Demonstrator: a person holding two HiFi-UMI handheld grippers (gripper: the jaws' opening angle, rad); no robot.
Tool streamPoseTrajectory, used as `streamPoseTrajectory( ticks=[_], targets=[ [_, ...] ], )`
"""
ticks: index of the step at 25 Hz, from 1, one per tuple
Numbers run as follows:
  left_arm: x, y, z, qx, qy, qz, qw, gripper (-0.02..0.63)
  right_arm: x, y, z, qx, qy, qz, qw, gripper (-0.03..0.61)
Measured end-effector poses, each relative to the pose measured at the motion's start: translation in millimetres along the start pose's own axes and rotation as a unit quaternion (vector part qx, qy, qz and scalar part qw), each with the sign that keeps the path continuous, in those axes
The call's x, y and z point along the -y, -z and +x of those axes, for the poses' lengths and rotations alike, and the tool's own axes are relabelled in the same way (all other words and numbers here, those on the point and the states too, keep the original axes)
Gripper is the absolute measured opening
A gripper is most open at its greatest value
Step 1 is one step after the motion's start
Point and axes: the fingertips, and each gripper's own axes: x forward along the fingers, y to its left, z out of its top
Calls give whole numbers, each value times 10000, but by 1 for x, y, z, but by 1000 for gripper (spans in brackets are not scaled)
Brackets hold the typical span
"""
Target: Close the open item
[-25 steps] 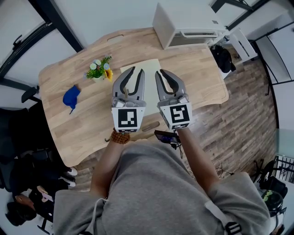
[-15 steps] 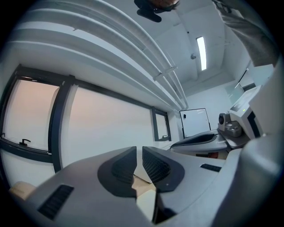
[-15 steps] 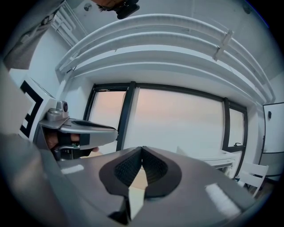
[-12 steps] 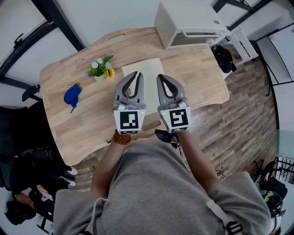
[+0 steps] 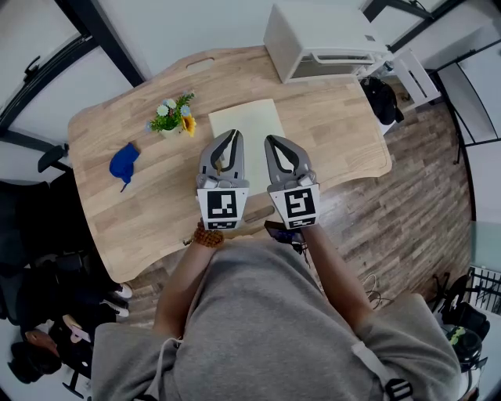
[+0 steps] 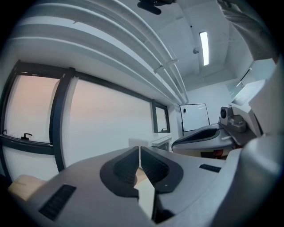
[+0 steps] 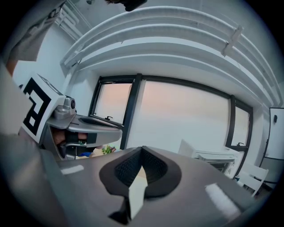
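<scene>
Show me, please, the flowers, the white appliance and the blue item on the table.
flowers [image 5: 173, 115], head view, on the green leaves.
white appliance [image 5: 319, 27], head view, on its top panel.
blue item [image 5: 122, 164], head view, on its middle.

A pale wooden desk [image 5: 149, 215] stands on a brown plank floor [image 5: 415, 204] by a white wall [image 5: 196, 23]. Large dark-framed windows [image 7: 177, 115] glow softly; a strip lamp [image 6: 204, 42] shines above.

The table [image 5: 337, 125] is matt grained wood; the white appliance [image 5: 313, 31] has a smooth casing.
</scene>
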Motion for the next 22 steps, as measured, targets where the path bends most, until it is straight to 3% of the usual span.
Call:
streamPoseTrajectory(
  ticks=[22],
  targets=[
    [-28, 31, -6, -360, -320, -269, 9985, 20, 9, 42, 5, -489, -218, -118, 9985, 9]
  ],
)
